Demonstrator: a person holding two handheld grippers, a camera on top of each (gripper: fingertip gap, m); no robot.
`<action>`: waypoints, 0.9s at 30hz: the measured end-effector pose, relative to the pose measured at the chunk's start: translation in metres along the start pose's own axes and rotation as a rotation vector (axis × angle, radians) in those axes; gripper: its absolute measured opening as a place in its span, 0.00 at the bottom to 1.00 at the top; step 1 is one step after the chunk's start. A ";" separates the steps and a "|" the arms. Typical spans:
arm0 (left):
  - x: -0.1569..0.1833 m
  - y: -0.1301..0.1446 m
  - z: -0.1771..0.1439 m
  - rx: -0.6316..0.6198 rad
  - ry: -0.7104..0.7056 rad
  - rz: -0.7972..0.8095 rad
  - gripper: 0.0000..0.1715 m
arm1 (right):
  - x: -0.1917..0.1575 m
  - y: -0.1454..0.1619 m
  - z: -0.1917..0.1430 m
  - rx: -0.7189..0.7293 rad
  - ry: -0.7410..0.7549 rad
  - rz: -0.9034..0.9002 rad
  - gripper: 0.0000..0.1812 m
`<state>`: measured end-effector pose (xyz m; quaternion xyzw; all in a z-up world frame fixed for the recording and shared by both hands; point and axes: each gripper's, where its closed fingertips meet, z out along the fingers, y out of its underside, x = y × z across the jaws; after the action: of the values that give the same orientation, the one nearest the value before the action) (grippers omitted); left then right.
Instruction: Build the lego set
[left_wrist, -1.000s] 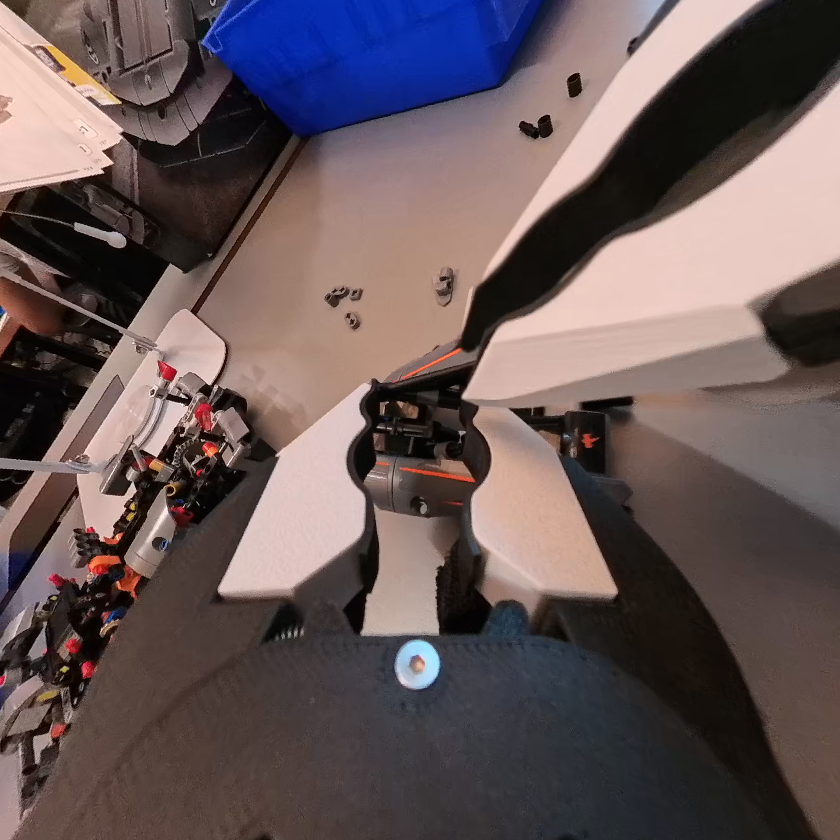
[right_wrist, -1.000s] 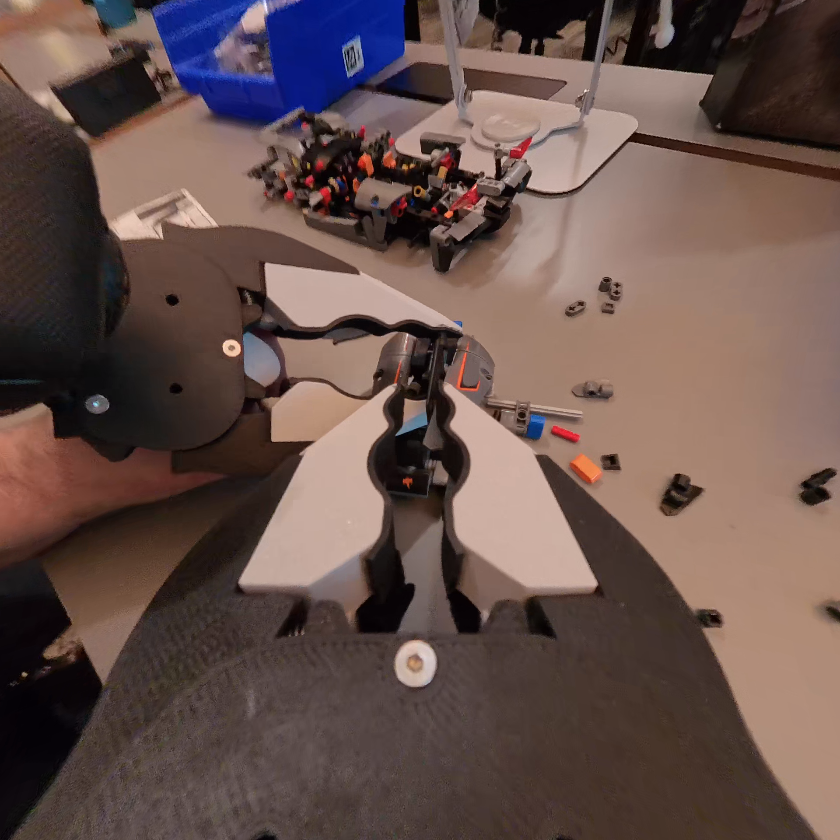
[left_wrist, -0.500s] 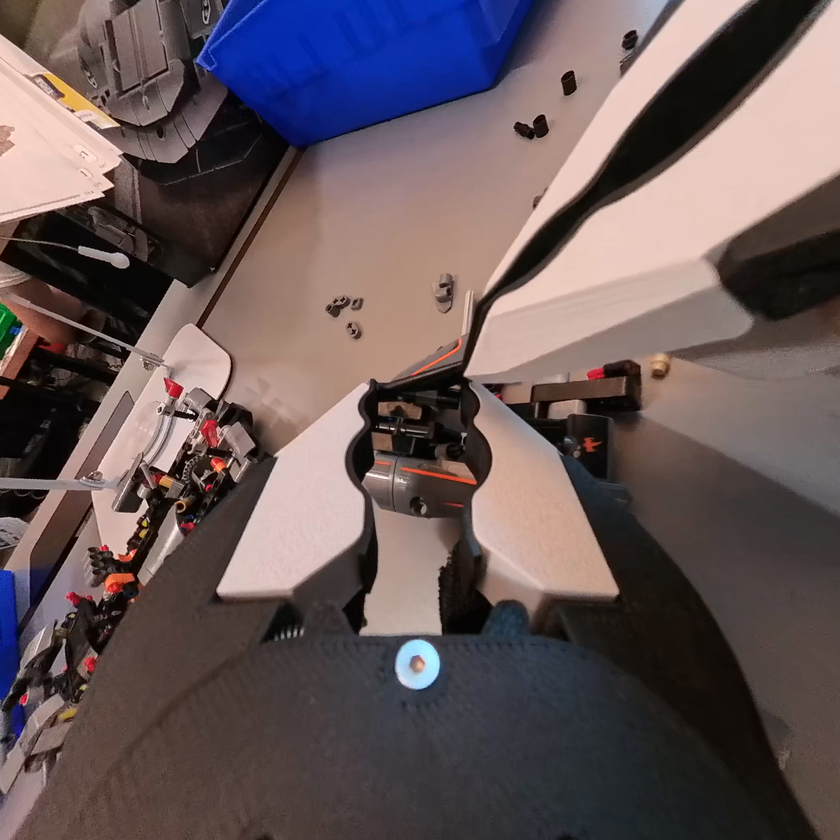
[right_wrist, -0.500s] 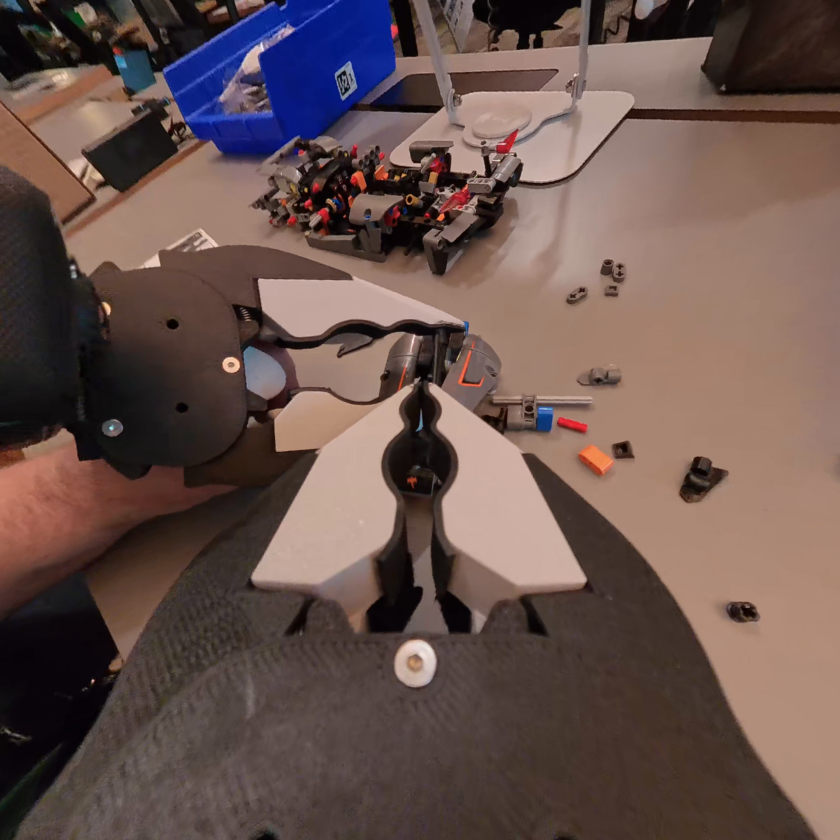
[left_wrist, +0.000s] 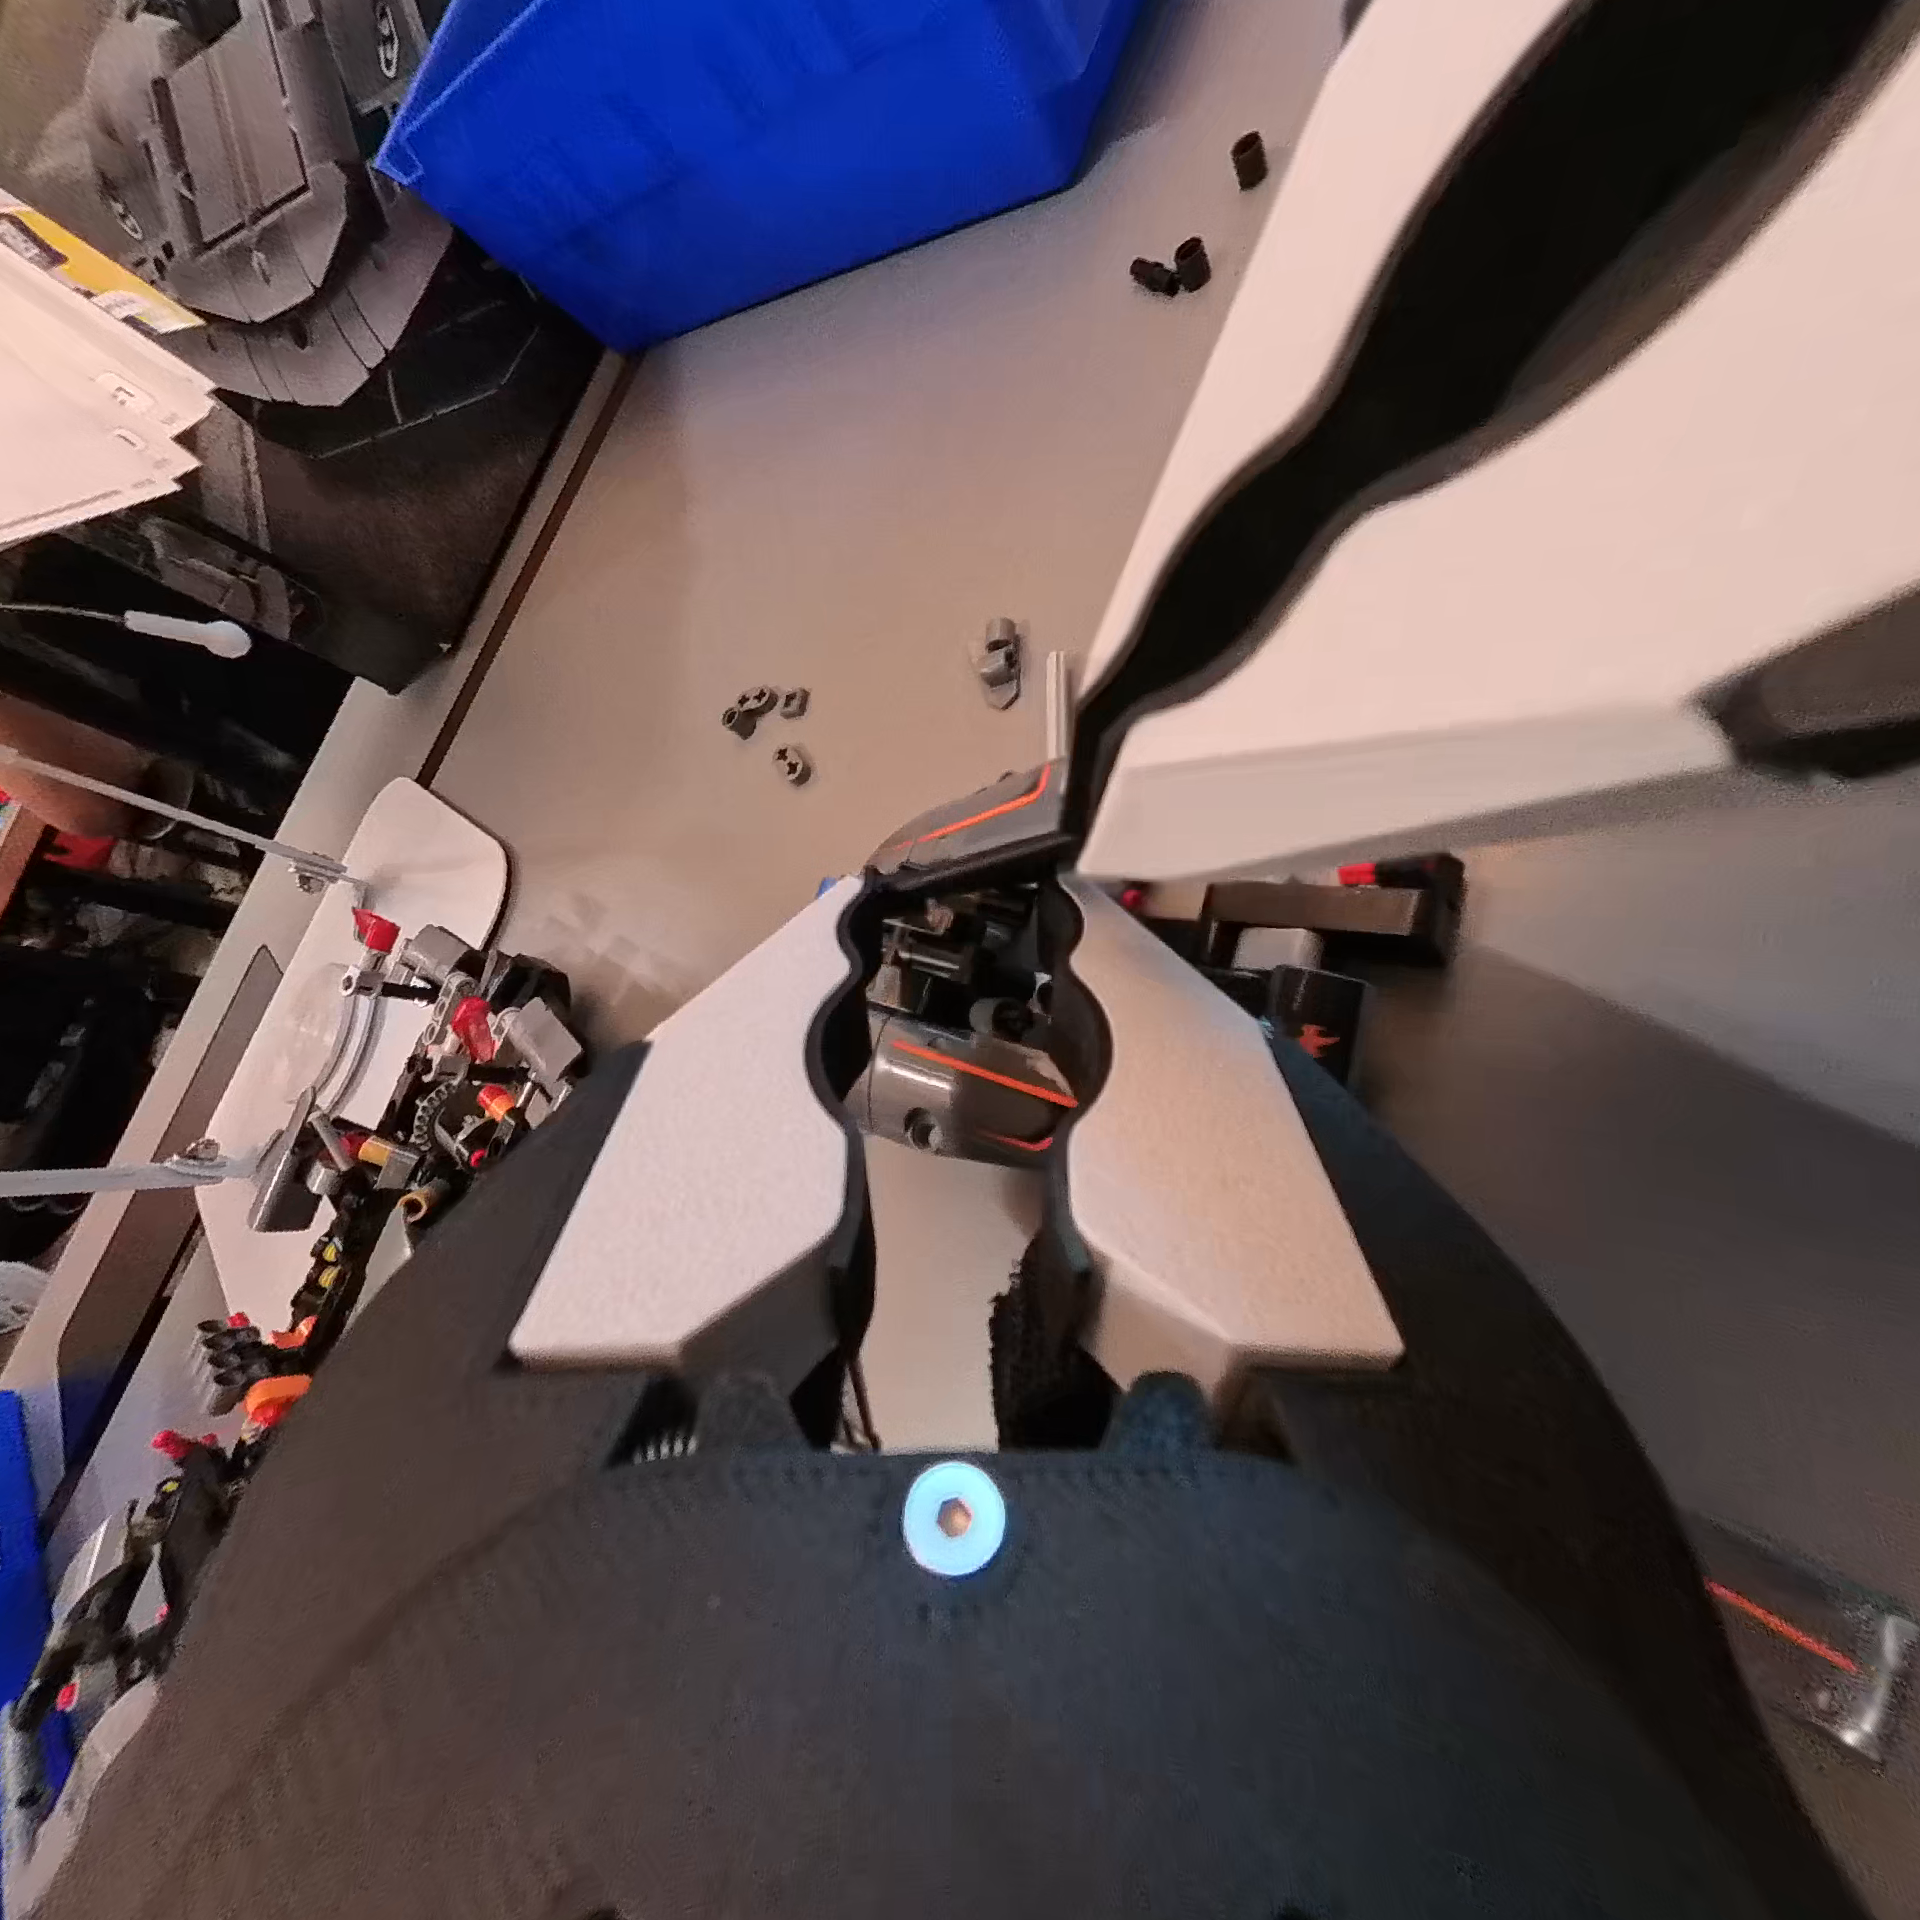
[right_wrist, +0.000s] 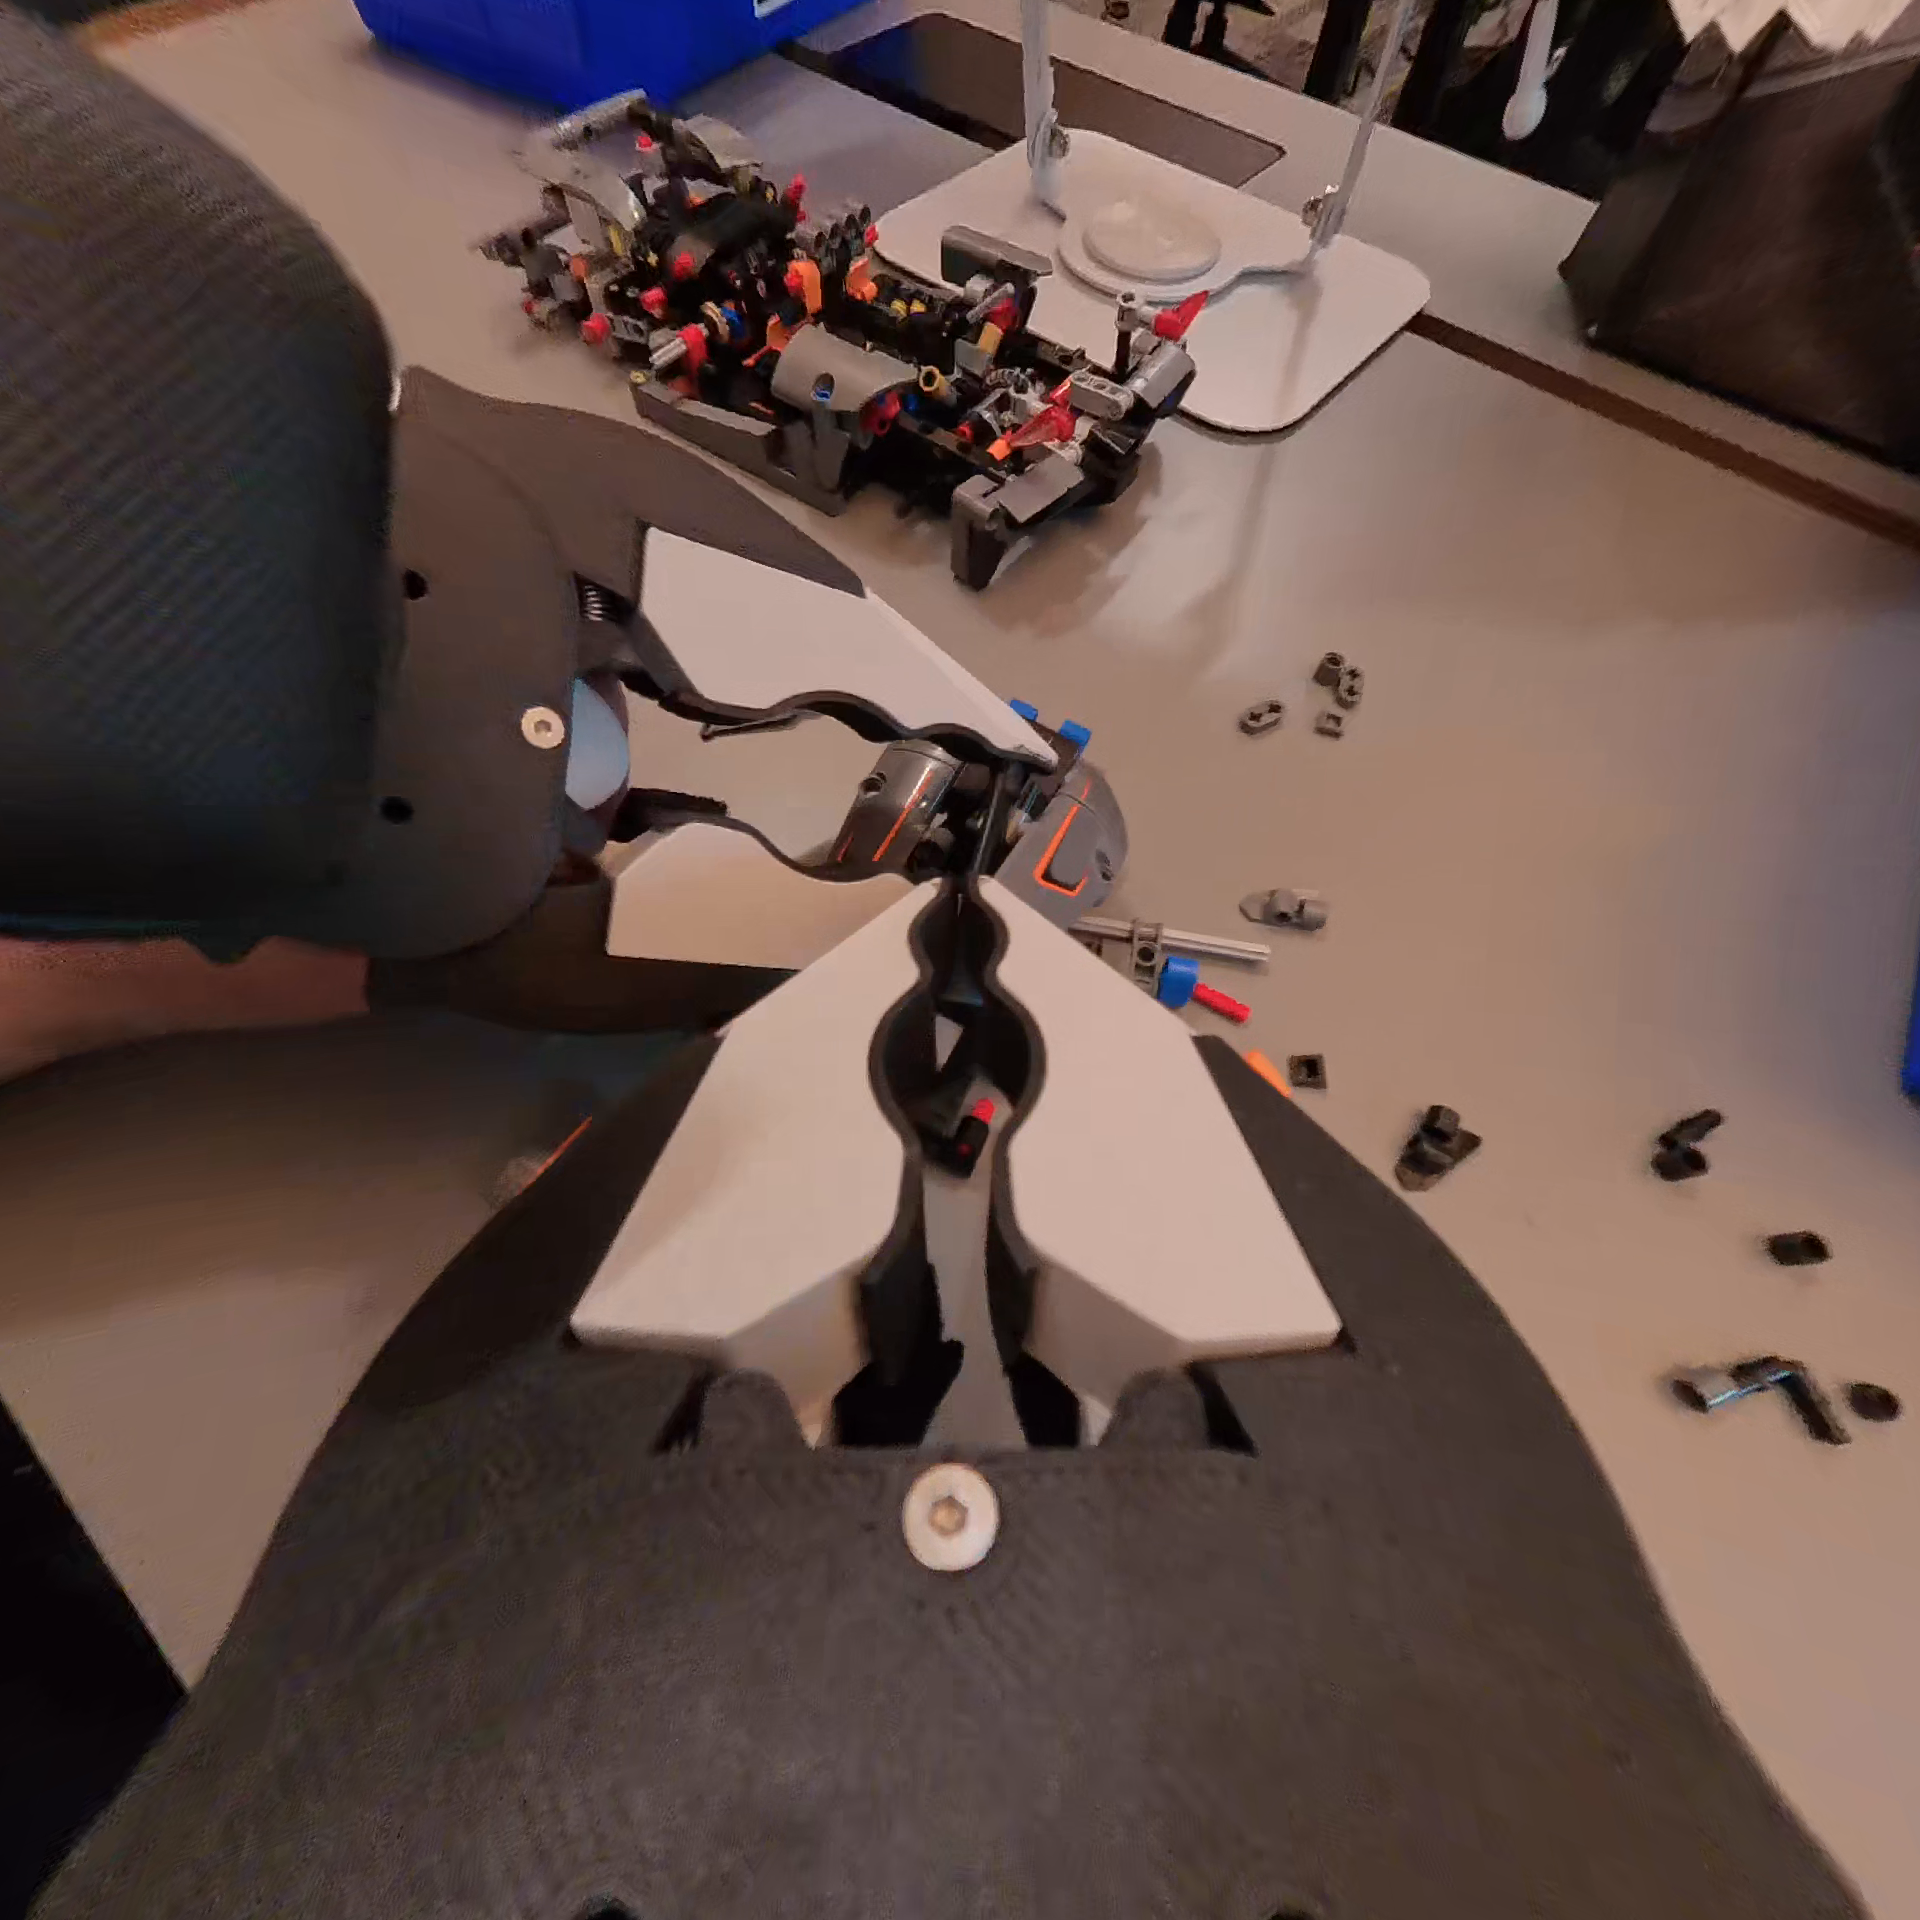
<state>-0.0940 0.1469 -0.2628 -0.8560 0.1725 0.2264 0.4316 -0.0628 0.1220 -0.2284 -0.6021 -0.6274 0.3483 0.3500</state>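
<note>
- Two hand-held grippers meet at the grey, orange-striped module (left_wrist: 966, 1101), which hangs just above the table (right_wrist: 1507, 779), not resting on it.
- The left hand-held gripper (left_wrist: 961, 904) stays clamped on the module, with one finger over it and one under it. Its grip looks the same as a second ago.
- The right hand-held gripper (right_wrist: 956, 894) has changed most. A second ago its jaws stood apart around a black part just short of the module. Now they are pinched almost together, with the tips right against the module.
- A black beam (right_wrist: 961, 1127) with a red pin now shows in the hollow between the right jaws, grasped there. It reaches forward to the module, but I cannot tell whether it has seated.
- Since half a second ago the right wrist view has closed in on the module and tilted, so the push looks under way or just finishing.
- For the task, this reads as one small part being pressed onto the module. The module would then go to the chassis (right_wrist: 862, 364), which lies well beyond it.
- Just right of the module, the grey axle (right_wrist: 1164, 951) with its blue bush lies untouched. Small grey bits (right_wrist: 1309, 696) farther right have not moved either.
</note>
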 end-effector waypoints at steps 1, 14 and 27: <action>0.000 0.000 0.000 0.003 0.008 -0.006 0.16 | 0.000 -0.001 0.001 -0.010 0.009 -0.021 0.00; -0.006 0.002 -0.004 0.032 0.096 -0.012 0.29 | 0.000 -0.007 0.004 0.051 -0.085 0.288 0.00; 0.007 0.001 -0.021 0.133 0.202 0.095 0.10 | -0.021 -0.009 -0.017 -0.015 0.043 -0.151 0.10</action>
<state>-0.0840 0.1284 -0.2558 -0.8348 0.2700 0.1476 0.4565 -0.0524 0.1008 -0.2126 -0.5630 -0.6660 0.3032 0.3841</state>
